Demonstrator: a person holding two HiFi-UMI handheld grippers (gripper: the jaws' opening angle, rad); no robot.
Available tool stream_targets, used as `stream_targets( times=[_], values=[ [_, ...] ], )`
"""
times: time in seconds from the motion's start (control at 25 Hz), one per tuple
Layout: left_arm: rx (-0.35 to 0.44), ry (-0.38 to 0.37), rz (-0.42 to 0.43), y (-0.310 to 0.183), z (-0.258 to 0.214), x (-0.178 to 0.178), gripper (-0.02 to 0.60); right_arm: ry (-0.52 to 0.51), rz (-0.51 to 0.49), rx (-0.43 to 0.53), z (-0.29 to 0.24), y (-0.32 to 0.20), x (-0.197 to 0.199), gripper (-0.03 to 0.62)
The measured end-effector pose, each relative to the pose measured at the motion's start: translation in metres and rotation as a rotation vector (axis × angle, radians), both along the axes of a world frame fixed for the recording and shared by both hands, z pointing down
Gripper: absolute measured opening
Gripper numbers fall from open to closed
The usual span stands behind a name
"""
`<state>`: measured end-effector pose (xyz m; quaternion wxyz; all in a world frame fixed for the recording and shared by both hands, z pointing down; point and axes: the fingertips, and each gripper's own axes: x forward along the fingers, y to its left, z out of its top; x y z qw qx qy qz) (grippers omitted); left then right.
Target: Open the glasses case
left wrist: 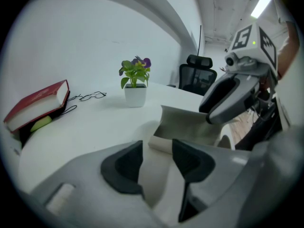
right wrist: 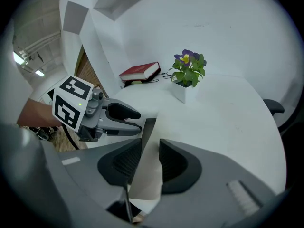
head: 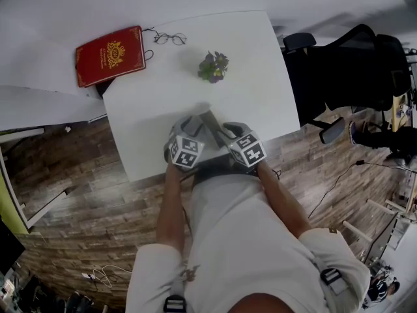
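Observation:
A grey-beige glasses case (head: 211, 119) lies at the near edge of the white table (head: 156, 103), between my two grippers. In the left gripper view, my left gripper (left wrist: 156, 163) is shut on the case body (left wrist: 153, 177). The case's flap (left wrist: 187, 125) stands raised behind it. My right gripper (right wrist: 149, 163) has that flap (right wrist: 148, 177) between its jaws, and both pads touch it. From the head view, the left gripper (head: 195, 124) and right gripper (head: 220, 130) sit close together, angled down over the case. The case's inside is hidden.
On the table's far side are a small potted plant (head: 214, 66), a pair of wire glasses (head: 170, 39) and a red book (head: 109, 55). A black office chair (head: 352, 70) stands to the table's right. Wooden floor lies below.

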<state>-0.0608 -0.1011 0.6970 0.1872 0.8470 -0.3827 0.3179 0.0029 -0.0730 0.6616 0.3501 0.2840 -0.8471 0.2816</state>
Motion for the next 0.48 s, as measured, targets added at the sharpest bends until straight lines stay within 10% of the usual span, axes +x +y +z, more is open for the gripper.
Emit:
stream_targets(
  times=[0.48],
  values=[
    [0.005, 0.004, 0.005, -0.0003, -0.0016, 0.0003, 0.196, -0.001, 0.031, 0.001, -0.0016, -0.0035, 0.0065, 0.097]
  ],
)
